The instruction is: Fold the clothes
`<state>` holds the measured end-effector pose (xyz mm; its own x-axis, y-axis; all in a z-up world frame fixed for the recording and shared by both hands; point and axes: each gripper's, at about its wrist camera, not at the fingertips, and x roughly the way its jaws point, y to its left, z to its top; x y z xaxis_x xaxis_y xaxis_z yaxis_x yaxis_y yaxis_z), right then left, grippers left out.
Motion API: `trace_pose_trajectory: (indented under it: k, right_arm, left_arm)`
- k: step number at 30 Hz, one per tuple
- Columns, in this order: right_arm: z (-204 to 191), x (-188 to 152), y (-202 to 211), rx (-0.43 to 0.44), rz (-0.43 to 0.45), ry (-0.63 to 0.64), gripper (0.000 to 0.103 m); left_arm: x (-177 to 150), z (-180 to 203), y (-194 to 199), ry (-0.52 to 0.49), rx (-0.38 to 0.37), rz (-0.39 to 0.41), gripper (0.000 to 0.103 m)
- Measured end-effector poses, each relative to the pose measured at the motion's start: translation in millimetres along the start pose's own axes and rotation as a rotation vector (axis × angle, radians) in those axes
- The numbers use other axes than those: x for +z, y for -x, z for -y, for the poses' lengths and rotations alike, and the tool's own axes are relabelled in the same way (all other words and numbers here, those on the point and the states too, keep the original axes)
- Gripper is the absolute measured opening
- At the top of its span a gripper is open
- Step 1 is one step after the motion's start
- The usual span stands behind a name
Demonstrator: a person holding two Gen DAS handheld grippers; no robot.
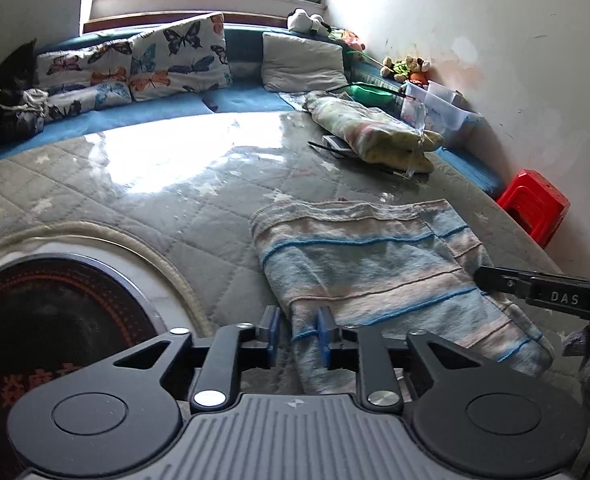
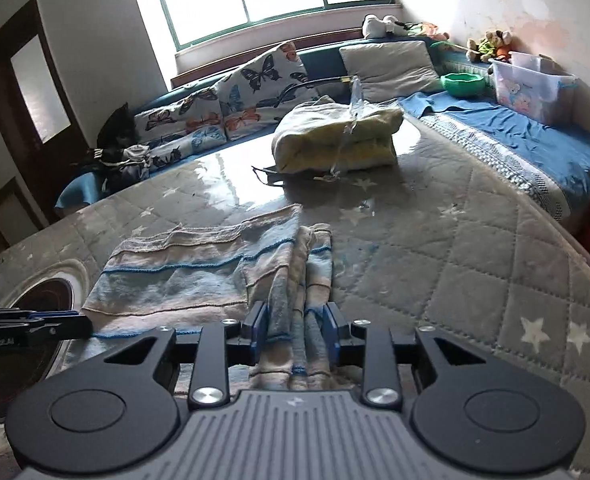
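Grey quilted table cover (image 2: 475, 248), windowed room

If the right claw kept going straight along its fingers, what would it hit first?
The bunched edge of the striped towel, already lying between the right claw fingers. Beyond it lies the quilted mattress, though depth is unclear.

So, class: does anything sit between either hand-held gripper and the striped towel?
Nothing visible. The towel already lies between the fingers of the left hand-held gripper and the right hand-held gripper, each at a near edge.
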<state>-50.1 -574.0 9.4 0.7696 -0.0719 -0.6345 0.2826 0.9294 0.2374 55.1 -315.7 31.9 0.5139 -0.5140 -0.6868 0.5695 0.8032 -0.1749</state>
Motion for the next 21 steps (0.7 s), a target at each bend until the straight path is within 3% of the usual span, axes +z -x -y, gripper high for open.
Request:
trace_pose_trajectory:
  k: [4, 8, 17, 21]
  right_arm:
    - [-5.2, -1.2, 10.6, -0.016, 0.018, 0.021, 0.03]
    - [-11.9, -7.9, 22.3, -0.018, 0.03, 0.04, 0.032]
    - [-17.5, -41.5, 46.7, -0.045, 0.039, 0.029, 0.053]
    - [-8.8, -57.4, 55.7, -0.098, 0.049, -0.014, 0.055]
  left_arm:
    - [-9.1, -0.5, 15.2, -0.014, 0.014, 0.012, 0.042]
    - [-23.4, 0.4, 30.1, -0.025, 0.01, 0.009, 0.05]
    - [-61.3, 5.8, 51.0, -0.033, 0.009, -0.024, 0.058]
    - [-70.9, 9.3, 55.5, -0.046, 0.013, -0.032, 0.059]
